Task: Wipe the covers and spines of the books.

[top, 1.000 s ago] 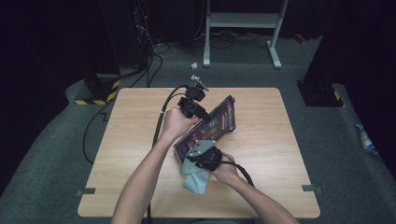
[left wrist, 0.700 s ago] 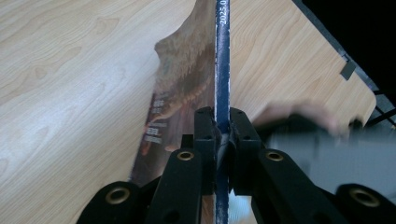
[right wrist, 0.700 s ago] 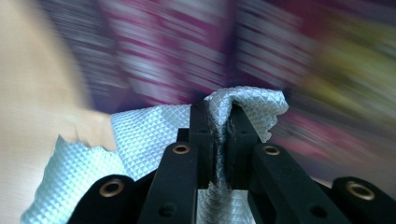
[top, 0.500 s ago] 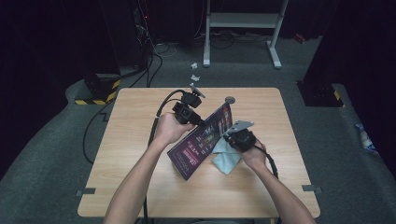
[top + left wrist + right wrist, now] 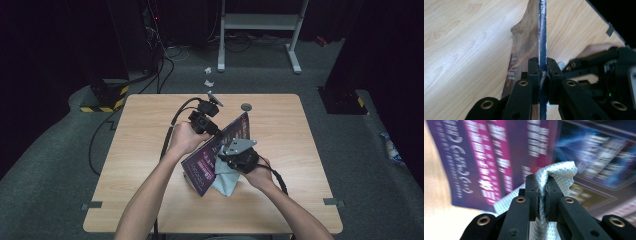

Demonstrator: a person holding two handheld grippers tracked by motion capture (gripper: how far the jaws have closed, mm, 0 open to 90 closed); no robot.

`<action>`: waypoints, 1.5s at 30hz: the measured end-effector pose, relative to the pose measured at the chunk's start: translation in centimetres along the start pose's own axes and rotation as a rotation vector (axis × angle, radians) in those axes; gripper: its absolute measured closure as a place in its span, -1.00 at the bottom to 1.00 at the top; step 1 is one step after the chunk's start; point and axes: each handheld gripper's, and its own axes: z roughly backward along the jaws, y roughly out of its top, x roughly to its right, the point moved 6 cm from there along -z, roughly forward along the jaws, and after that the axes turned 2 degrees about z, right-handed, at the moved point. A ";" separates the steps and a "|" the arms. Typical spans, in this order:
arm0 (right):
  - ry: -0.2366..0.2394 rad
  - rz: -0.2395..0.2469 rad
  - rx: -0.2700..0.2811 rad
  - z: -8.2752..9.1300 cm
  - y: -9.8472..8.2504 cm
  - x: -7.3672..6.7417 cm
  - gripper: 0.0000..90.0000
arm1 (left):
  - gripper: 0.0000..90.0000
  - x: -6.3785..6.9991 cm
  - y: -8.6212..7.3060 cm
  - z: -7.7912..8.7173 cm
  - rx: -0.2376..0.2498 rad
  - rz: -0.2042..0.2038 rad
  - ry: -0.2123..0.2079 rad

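Left gripper (image 5: 542, 72): jaws closed tight on the edge of a thin printed board (image 5: 542, 30), seen edge-on between the two black pads. From the high view the left gripper (image 5: 212, 131) grips the board (image 5: 220, 152) along its upper long edge, roughly mid-length, and props it tilted on the table (image 5: 150, 150); the lower long edge sits on or close to the wood. The board runs diagonally, near end toward the person, far end toward the table's back right.

Right gripper (image 5: 541, 195): jaws pinched shut on a fold of cloth (image 5: 556, 173), which bulges up over the jaw tips. From above, the right gripper (image 5: 227, 161) sits against the board's printed face, just right of it, with the cloth (image 5: 225, 177) hanging beneath and spreading onto the table at the board's near end.

Materials. Board: flat, rigid, rectangular, glossy, dark purple with magenta bands and pale lettering, blurred in the right gripper view; its edge is dark blue with small white print. Cloth: pale grey-blue, woven in a fine diamond or herringbone texture, soft, creased. Table: light wood grain, rounded corners. A small dark round disc (image 5: 246, 106) lies near the far edge, well apart from both grippers. Black cables trail off the left side.
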 end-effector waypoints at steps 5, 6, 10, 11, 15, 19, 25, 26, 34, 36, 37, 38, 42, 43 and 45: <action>-0.112 -0.182 -0.020 1.5 -2.2 5.4 0.85 | 0.86 0.1 -0.5 0.2 -0.019 -0.016 0.010; -0.171 -0.258 -0.024 2.7 -3.4 7.8 0.85 | 0.86 0.0 -0.7 0.2 -0.020 -0.019 0.007; -0.189 -0.278 -0.063 3.7 -5.0 8.9 0.84 | 0.86 -0.4 -0.9 0.4 -0.009 -0.022 0.012; -0.180 -0.253 -0.088 3.6 -5.4 8.6 0.84 | 0.86 -0.4 -1.0 0.5 -0.008 -0.020 0.015; -0.134 -0.220 -0.143 3.2 -6.6 7.6 0.84 | 0.86 -0.6 -1.3 1.0 -0.013 -0.036 0.034; -0.107 -0.219 -0.170 3.1 -7.5 7.1 0.82 | 0.86 -0.9 -1.6 1.4 -0.005 -0.038 0.040; -0.098 -0.190 -0.174 4.1 -7.5 6.8 0.73 | 0.86 -1.2 -2.0 1.7 -0.006 -0.051 0.051; -0.087 -0.193 -0.162 4.6 -7.4 6.9 0.68 | 0.86 -1.2 -2.0 1.7 -0.011 -0.056 0.052; -0.054 -0.181 -0.158 5.7 -6.7 6.8 0.42 | 0.86 -1.4 -1.9 2.4 -0.013 -0.083 0.068; -0.052 -0.172 -0.158 6.0 -6.4 7.0 0.32 | 0.86 -1.5 -1.9 2.6 -0.012 -0.089 0.072; -0.051 -0.164 -0.151 6.2 -6.2 7.0 0.28 | 0.86 -1.6 -2.0 2.7 -0.012 -0.093 0.074; -0.050 -0.156 -0.139 6.4 -5.9 7.0 0.24 | 0.86 -1.6 -2.0 2.7 -0.015 -0.098 0.076; -0.030 -0.089 -0.156 7.4 -5.1 7.3 0.19 | 0.86 -1.6 -2.2 3.0 -0.035 -0.127 0.091; -0.025 -0.081 -0.160 7.6 -4.8 7.4 0.19 | 0.86 -1.5 -2.2 3.0 -0.037 -0.139 0.094; -0.011 -0.065 -0.161 8.2 -4.0 7.6 0.20 | 0.86 -1.4 -2.3 3.0 -0.042 -0.151 0.093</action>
